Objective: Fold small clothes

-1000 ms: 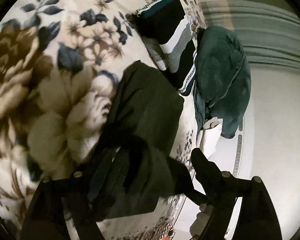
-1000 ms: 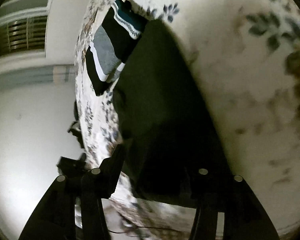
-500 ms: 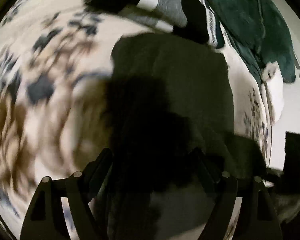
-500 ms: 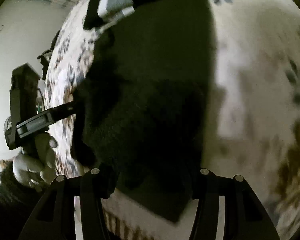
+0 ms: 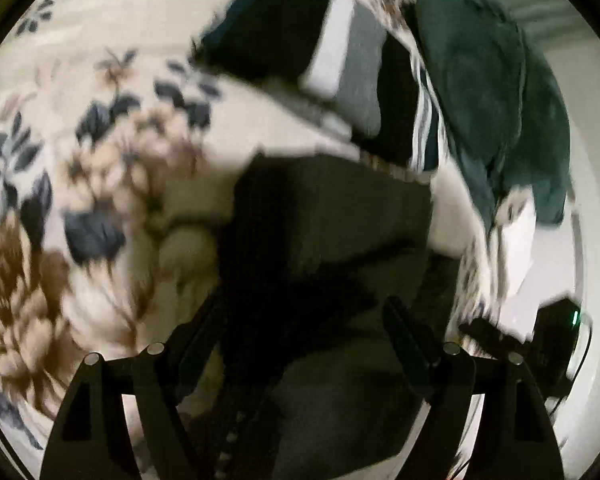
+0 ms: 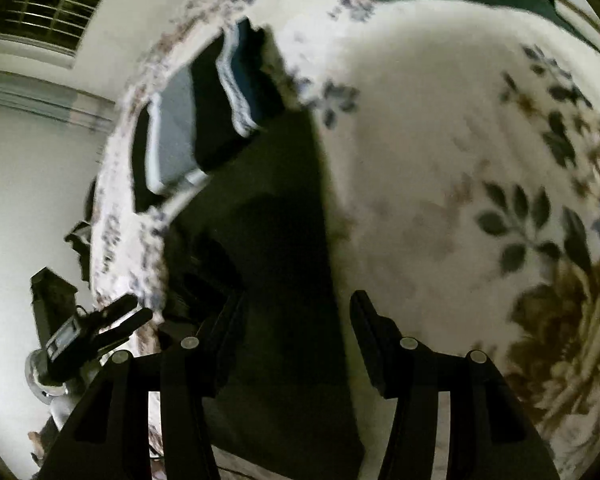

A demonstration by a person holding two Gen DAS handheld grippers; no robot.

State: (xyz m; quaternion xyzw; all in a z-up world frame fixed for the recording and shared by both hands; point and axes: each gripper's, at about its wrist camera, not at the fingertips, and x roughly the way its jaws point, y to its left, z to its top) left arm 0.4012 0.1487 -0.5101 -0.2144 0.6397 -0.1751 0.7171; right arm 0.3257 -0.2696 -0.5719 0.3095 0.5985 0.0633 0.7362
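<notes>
Both sets of jaws stood apart with nothing pressed between the pads. The left gripper (image 5: 300, 320) hovered over the near end of the dark garment (image 5: 332, 216), which lay flat on the floral bedspread (image 5: 100, 152). In the left wrist view its cloth filled the gap between the fingers and ran out ahead of them. The right gripper (image 6: 296, 320) hung over the same dark garment (image 6: 276, 208); its left finger sat over cloth, its right finger over bare floral bedspread (image 6: 440, 160) just beside the garment's straight edge.

The garment's long axis ran away from both grippers, roughly along the line they pointed. Its far end lay just beside or touching the striped folded pile (image 5: 340, 60); blur hid which. A teal garment (image 5: 492, 92) lay beyond that pile, near the bed's edge.

Both grippers seemed about equally near the garment's close end, the left toward the bed's edge, the right toward the bed's middle. I judged the coming move to be a grasp on that near end.
</notes>
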